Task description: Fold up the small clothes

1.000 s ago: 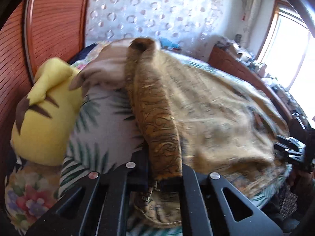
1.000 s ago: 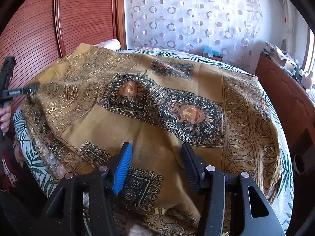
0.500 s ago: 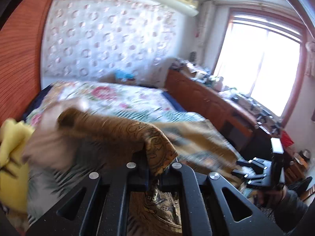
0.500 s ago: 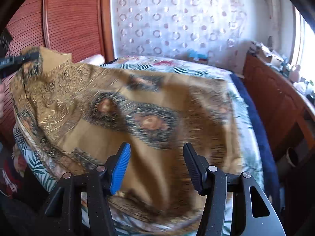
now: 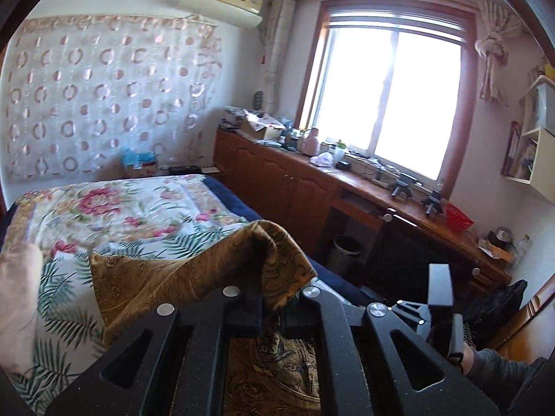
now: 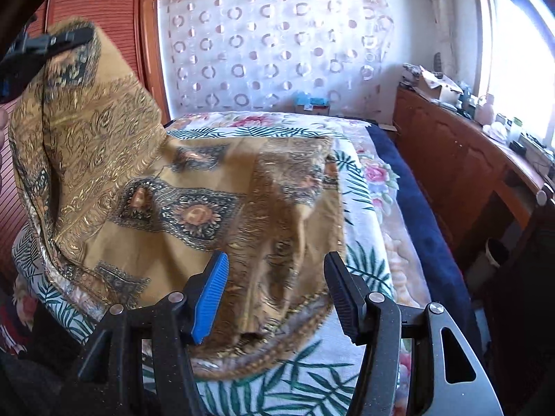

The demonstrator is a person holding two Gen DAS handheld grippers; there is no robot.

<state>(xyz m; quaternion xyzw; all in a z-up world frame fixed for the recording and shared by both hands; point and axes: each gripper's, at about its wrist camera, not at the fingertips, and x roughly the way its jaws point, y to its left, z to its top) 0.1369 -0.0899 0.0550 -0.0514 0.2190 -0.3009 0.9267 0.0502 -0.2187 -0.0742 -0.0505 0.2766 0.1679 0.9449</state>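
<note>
- Cloth (image 6: 180,187): a gold-brown patterned piece, its left corner lifted off the bed (image 6: 367,208) and the rest draped over the leaf-print cover, with the near edge bunched and blurred.
- Left gripper (image 5: 267,306): fingers closed on that raised corner; the fold of fabric hides the pads.
- Right gripper (image 6: 275,293): fingers apart and just widened, cloth lying below them, not pinched.
- Person's sleeve (image 5: 499,367): cut off at the lower right edge.
</note>
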